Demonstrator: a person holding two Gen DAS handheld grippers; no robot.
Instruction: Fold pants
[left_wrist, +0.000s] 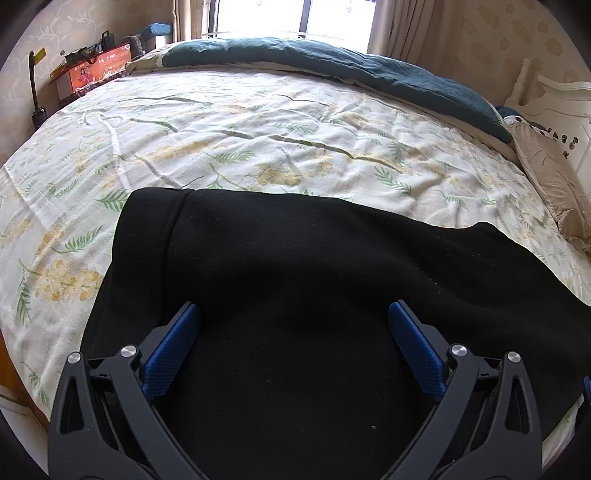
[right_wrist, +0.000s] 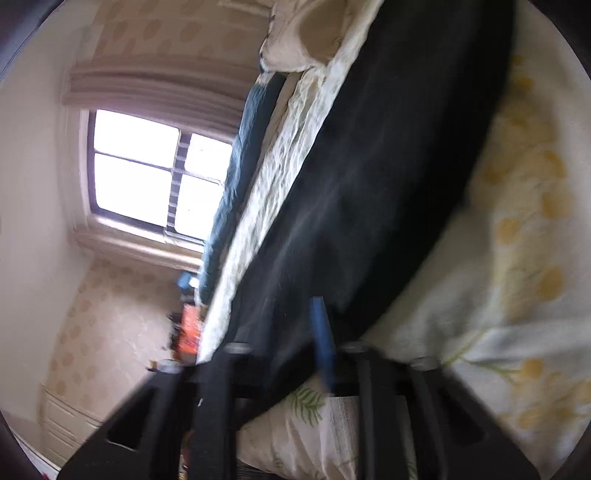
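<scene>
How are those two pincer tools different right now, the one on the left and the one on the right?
The left gripper has its blue pads spread wide over the black pants, gripping nothing; the right gripper looks closed on a pants edge, though its view is blurred. The left gripper's view sits level over the bed; the right gripper's is rolled sideways, the window standing on end. Both have black frames with blue pads.

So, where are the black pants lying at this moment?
In the left wrist view the black pants lie spread on the near part of the flowered bed sheet, right under the open left gripper, with the dark teal blanket far behind near the window.
</scene>
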